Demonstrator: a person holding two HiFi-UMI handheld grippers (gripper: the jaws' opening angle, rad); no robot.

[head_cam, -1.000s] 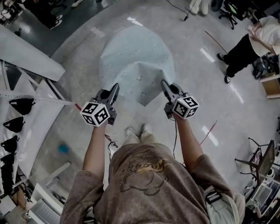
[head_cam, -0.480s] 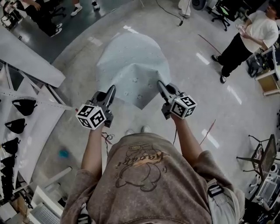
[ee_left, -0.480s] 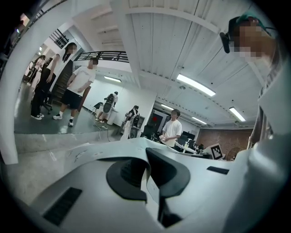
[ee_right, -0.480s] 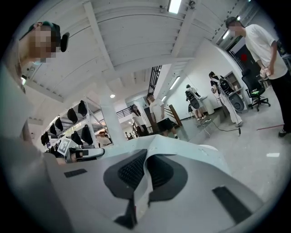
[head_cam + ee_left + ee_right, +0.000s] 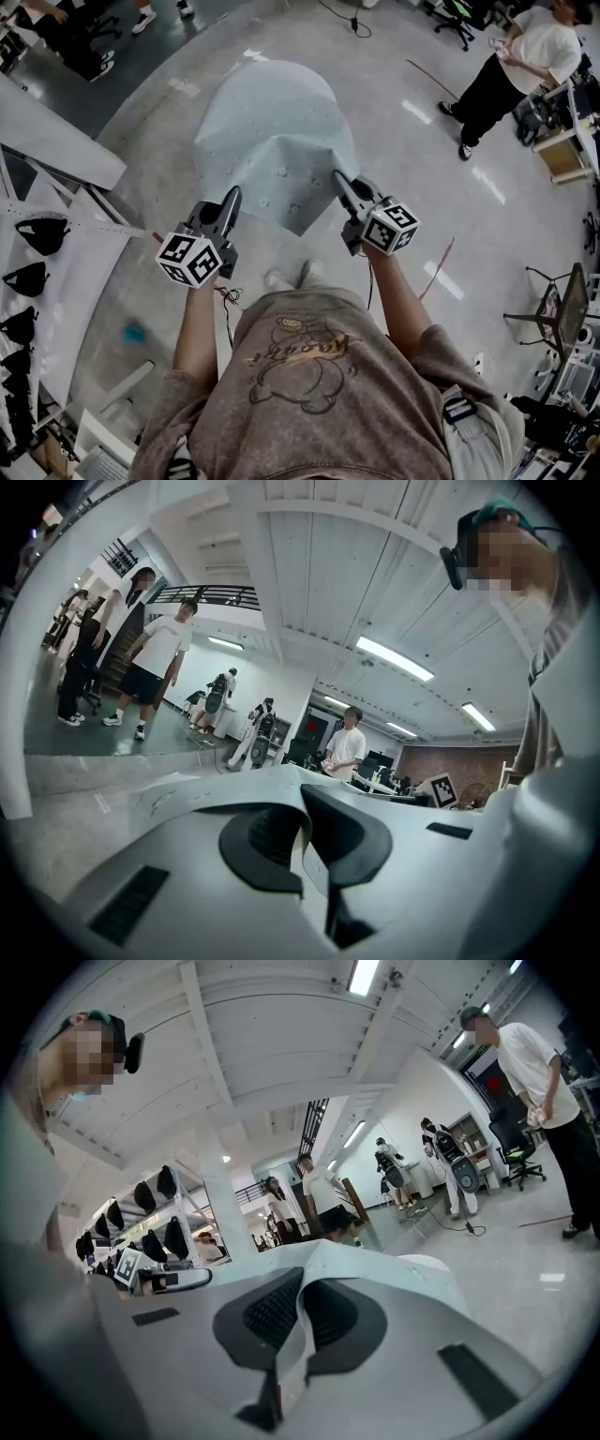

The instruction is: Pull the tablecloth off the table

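Jaws of the left gripper (image 5: 232, 194) and right gripper (image 5: 339, 178) are each pressed together on the near edge of the pale dotted tablecloth (image 5: 270, 117), which spreads away ahead of the person; the sweatshirt (image 5: 309, 361) lettering is too blurred to read

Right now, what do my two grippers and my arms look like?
The left gripper and right gripper are grey, with tapering jaws and black ribbed pads. Each carries a cube of black-and-white square markers. Thin cables trail from both. Brown-grey sleeves end near the elbows.
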